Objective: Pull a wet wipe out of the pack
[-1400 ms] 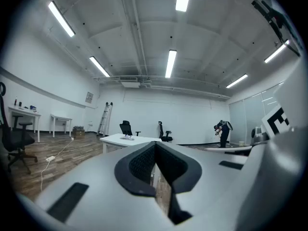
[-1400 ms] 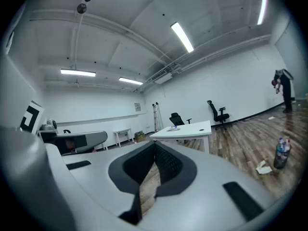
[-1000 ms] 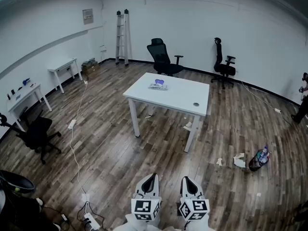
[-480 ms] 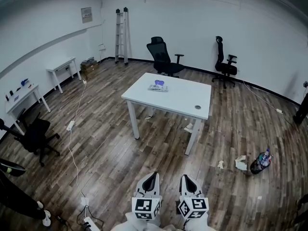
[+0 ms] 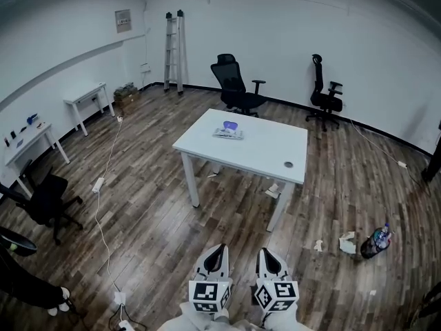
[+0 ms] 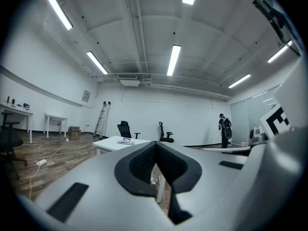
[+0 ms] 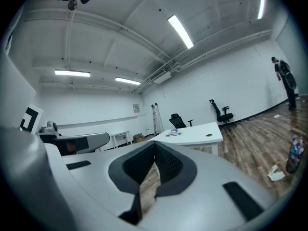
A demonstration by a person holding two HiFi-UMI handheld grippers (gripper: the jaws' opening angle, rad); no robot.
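A flat wet wipe pack [image 5: 227, 130] with a purple patch lies on the far left part of a white table [image 5: 265, 154] in the middle of the room. Both grippers are at the bottom of the head view, far short of the table and side by side. My left gripper [image 5: 215, 253] and right gripper [image 5: 267, 256] point level toward it, each shut with nothing held. In the left gripper view the pack [image 6: 127, 140] shows small above the closed gripper [image 6: 155, 145]. The right gripper view shows the pack [image 7: 173, 133] on the table [image 7: 204, 131] beyond its own closed gripper [image 7: 155, 147].
Wood floor lies between me and the table. Two black office chairs [image 5: 236, 83] [image 5: 324, 90] and a ladder [image 5: 172, 50] stand behind it. A bottle [image 5: 376, 241] and crumpled paper [image 5: 347, 242] lie at right. A cable [image 5: 100, 185] and black chair [image 5: 45, 202] are at left.
The whole view has advanced toward the table, which now sits lower and slightly larger in the head view. Both grippers keep their side-by-side pose and stay shut.
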